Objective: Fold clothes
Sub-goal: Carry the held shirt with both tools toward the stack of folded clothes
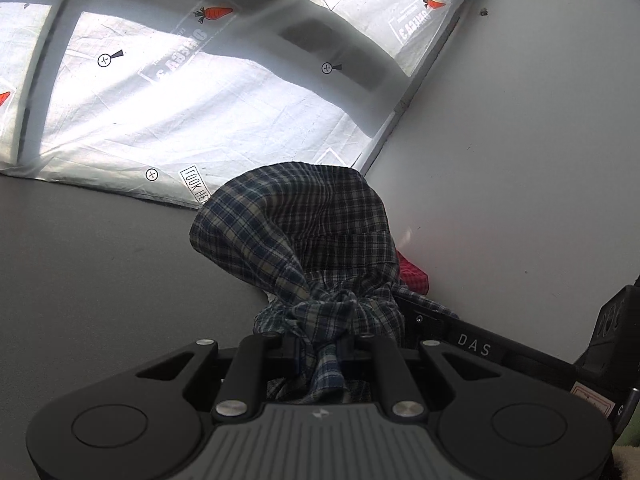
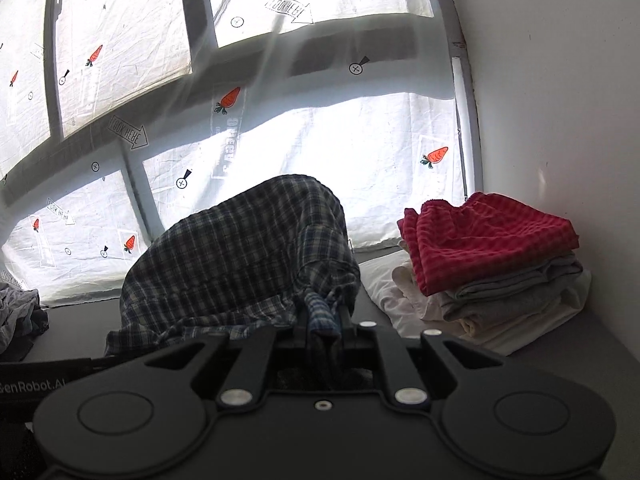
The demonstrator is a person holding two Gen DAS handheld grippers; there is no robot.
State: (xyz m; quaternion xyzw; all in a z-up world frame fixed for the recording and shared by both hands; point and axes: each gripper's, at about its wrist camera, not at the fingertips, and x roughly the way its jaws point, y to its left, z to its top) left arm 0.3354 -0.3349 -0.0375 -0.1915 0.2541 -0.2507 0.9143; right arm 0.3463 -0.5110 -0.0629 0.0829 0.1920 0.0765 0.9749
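Note:
A blue and cream plaid garment (image 1: 296, 232) billows up in front of both cameras above a dark grey table (image 1: 100, 272). My left gripper (image 1: 320, 340) is shut on a bunched fold of it, which hides the fingertips. In the right wrist view the same plaid garment (image 2: 240, 260) arches over the table, and my right gripper (image 2: 324, 320) is shut on another bunched edge. The other gripper's black body (image 1: 500, 348) shows at the right of the left wrist view.
A stack of folded clothes (image 2: 492, 272), red checked on top with grey and cream beneath, sits at the right by the white wall (image 2: 560, 120). A crumpled grey garment (image 2: 20, 312) lies at the left. A carrot-print curtain (image 2: 280, 140) covers the window behind.

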